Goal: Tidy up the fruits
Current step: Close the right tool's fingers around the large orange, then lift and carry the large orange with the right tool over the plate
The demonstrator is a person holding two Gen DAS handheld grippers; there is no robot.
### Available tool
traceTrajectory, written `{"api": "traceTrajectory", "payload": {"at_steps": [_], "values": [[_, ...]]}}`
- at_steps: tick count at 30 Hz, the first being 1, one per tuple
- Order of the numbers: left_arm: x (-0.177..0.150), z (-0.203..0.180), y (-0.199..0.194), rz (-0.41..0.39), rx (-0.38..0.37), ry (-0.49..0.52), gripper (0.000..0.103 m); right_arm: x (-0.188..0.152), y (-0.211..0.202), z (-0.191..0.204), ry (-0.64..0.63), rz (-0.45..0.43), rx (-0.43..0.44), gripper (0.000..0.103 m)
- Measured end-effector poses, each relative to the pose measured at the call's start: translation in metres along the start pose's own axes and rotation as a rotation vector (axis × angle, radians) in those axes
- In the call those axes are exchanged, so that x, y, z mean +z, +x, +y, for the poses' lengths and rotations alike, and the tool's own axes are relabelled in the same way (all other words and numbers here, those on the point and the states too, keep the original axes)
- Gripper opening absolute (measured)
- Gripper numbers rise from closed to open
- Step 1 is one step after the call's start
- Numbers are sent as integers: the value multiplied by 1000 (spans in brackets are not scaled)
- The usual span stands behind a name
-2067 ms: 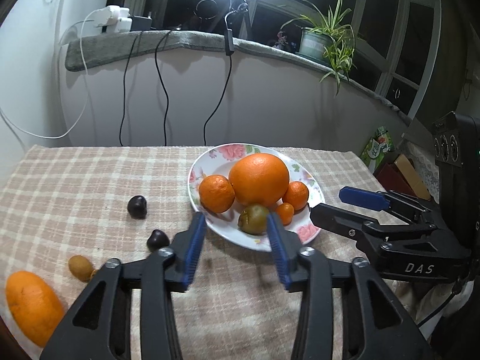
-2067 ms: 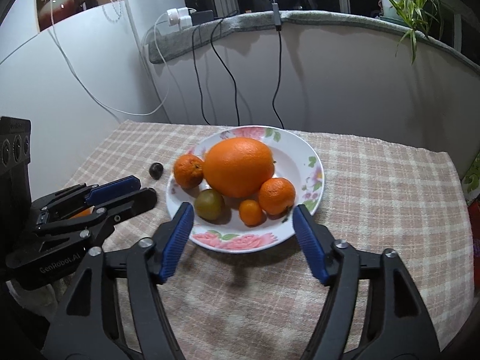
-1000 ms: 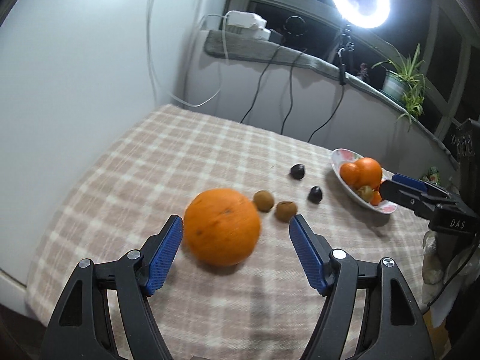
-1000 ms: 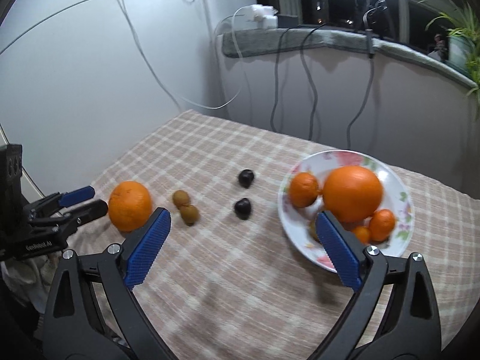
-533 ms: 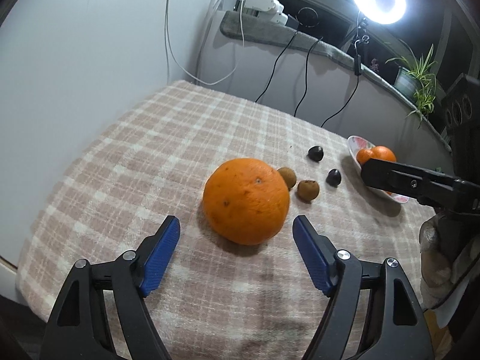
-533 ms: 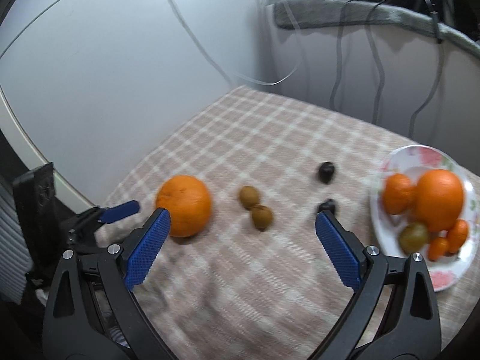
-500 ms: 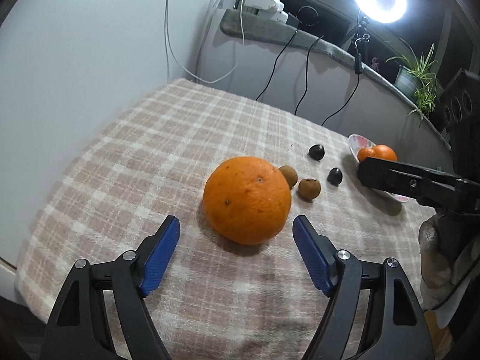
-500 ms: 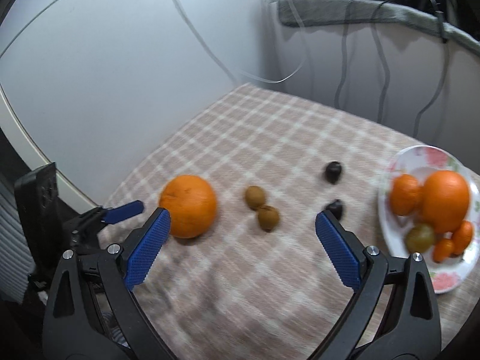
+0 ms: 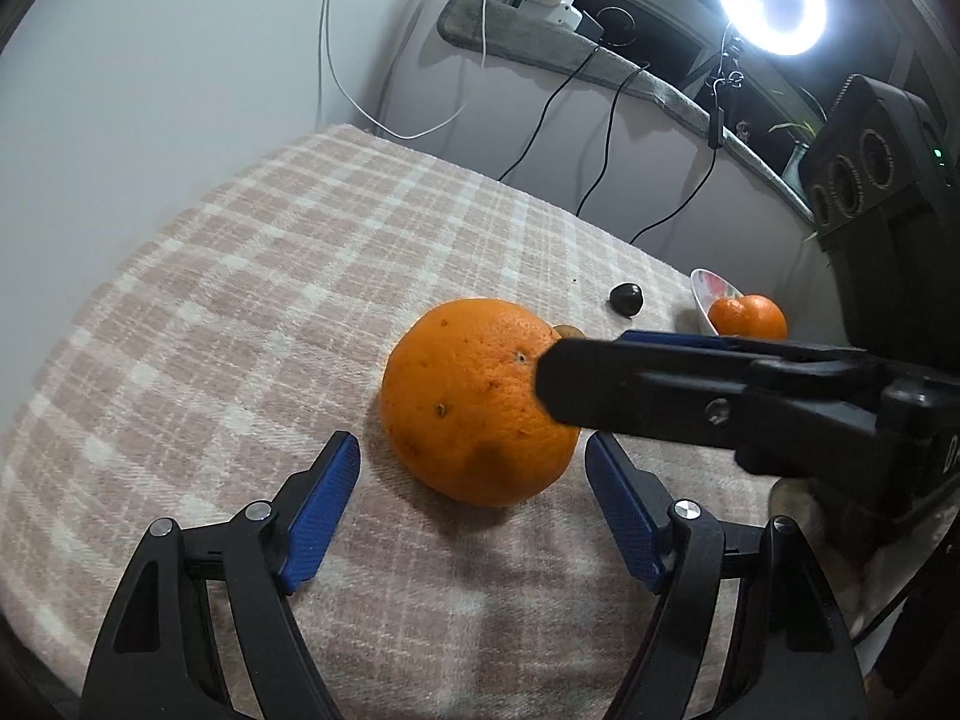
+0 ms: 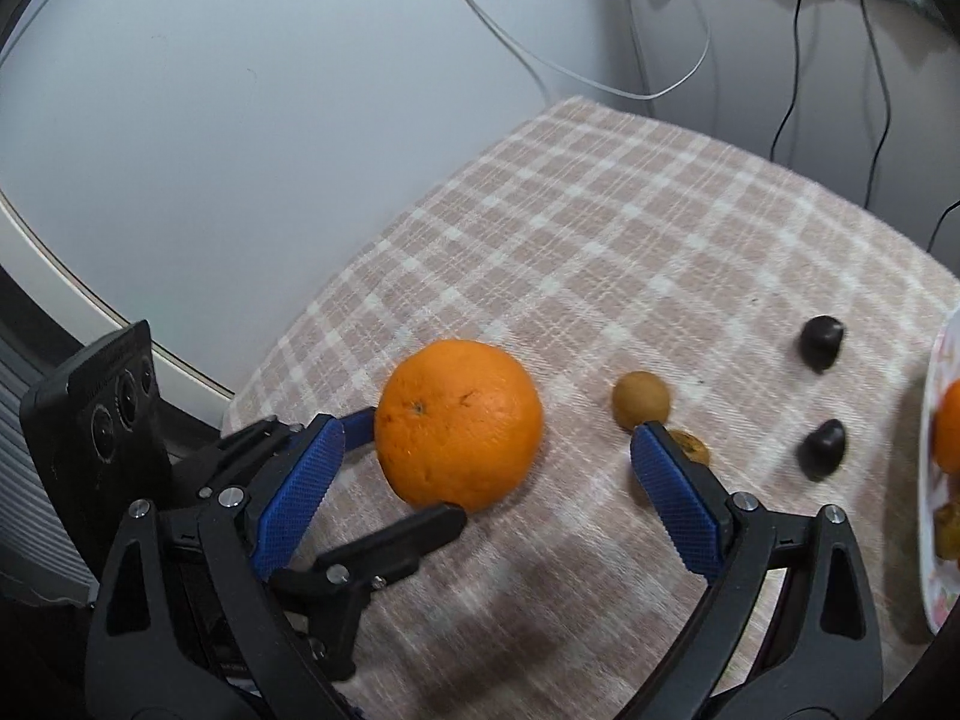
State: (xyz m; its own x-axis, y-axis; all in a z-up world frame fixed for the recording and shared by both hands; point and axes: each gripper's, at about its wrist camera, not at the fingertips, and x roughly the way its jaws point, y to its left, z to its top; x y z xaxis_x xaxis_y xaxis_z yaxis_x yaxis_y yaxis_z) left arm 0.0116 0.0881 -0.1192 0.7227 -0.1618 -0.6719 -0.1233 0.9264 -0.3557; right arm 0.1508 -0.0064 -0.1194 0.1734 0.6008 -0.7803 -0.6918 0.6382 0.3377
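Large orange [image 9: 480, 402] — on checked cloth

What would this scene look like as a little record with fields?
Surface: checked tablecloth
Nearest fruit: big orange, on the cloth, ungripped
Left hand-held gripper: open, either side of the orange
Right hand-held gripper: open
Loose small fruit: two brown, two dark
Plate: at the right edge, holds oranges

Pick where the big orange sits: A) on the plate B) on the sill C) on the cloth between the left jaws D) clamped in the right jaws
C: the orange rests on the cloth between the left gripper's open jaws, untouched.
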Motion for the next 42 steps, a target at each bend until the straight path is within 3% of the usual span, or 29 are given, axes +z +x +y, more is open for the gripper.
{"api": "traceTrajectory", "payload": {"at_steps": [7, 11, 19, 29, 42], "values": [[1, 0, 4, 12, -18, 1, 72, 1, 21, 0, -7, 54, 40, 89], [2, 0, 7, 18, -30, 1, 68, 0, 31, -2, 22, 90, 72, 74], [6, -7, 6, 19, -19, 17, 68, 1, 26, -8, 56, 74, 85, 73], [33, -44, 9, -18, -60, 88, 68, 6, -27, -28, 79, -19, 53, 72], [76, -134, 41, -55, -174, 235, 68, 15, -115, -98, 179, -167, -45, 72]]}}
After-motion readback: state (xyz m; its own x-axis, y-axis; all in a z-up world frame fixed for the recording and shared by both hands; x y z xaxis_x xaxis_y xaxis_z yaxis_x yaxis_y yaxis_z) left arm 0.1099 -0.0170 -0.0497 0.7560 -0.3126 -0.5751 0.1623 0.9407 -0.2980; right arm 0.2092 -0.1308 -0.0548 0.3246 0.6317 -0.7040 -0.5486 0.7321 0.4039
